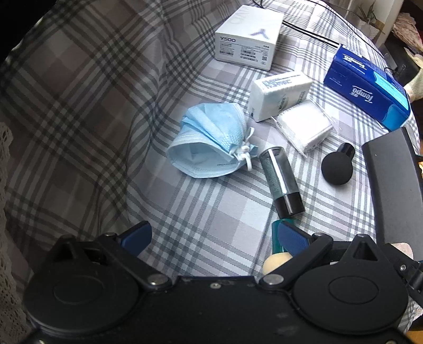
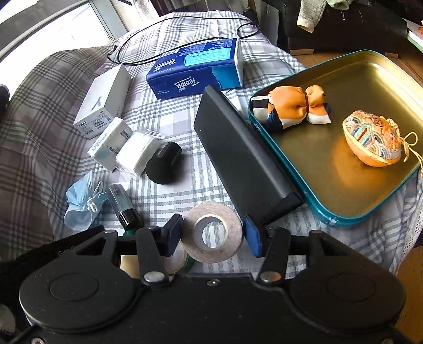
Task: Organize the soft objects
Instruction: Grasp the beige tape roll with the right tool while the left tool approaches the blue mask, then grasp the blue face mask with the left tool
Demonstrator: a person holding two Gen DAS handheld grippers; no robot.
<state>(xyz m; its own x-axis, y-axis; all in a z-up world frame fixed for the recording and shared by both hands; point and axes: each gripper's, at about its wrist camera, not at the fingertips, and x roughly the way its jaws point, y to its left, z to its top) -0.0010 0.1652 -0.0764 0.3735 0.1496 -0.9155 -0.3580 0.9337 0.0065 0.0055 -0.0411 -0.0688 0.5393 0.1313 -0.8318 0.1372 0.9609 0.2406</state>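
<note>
**Soft things on plaid cloth, two already in tin**

Left gripper (image 1: 210, 238): fingers wide apart, empty, low over the plaid cloth (image 1: 87, 111). Ahead of it, crumpled blue masks (image 1: 211, 140), ear loops knotted, lying flat on the cloth. Just right of the masks, a clear vial (image 1: 281, 181) with black cap, on its side. Beyond, a white packet (image 1: 280, 94) leaning against a bagged stack of cotton pads (image 1: 304, 127). Black foam ball (image 1: 337, 166) near the pads, touching nothing else. White box (image 1: 248, 37) marked Y500 farther back; blue tissue box (image 1: 367, 84) at right. Teal tube with a cream tip (image 1: 276, 260) partly hidden behind the left gripper's right finger.

Right gripper (image 2: 212, 232): fingers apart, flanking a tape roll (image 2: 211, 231) lying flat on the cloth; cannot tell whether the blue pads touch its rim, no clear squeeze visible. Black case (image 2: 238, 156) lying diagonally between roll and tin, its far edge against the tin's rim. Teal-rimmed tin (image 2: 343, 219), gold inside, holding an orange scarf bundle (image 2: 290, 105) tied at the middle, near the left rim, and an embroidered pouch (image 2: 372, 137) with gold cord, well apart from the bundle. Masks, vial, pads, packet and foam ball clustered left of the case, outside the tin. Black cable (image 2: 185, 18) looped behind the tissue box.
</note>
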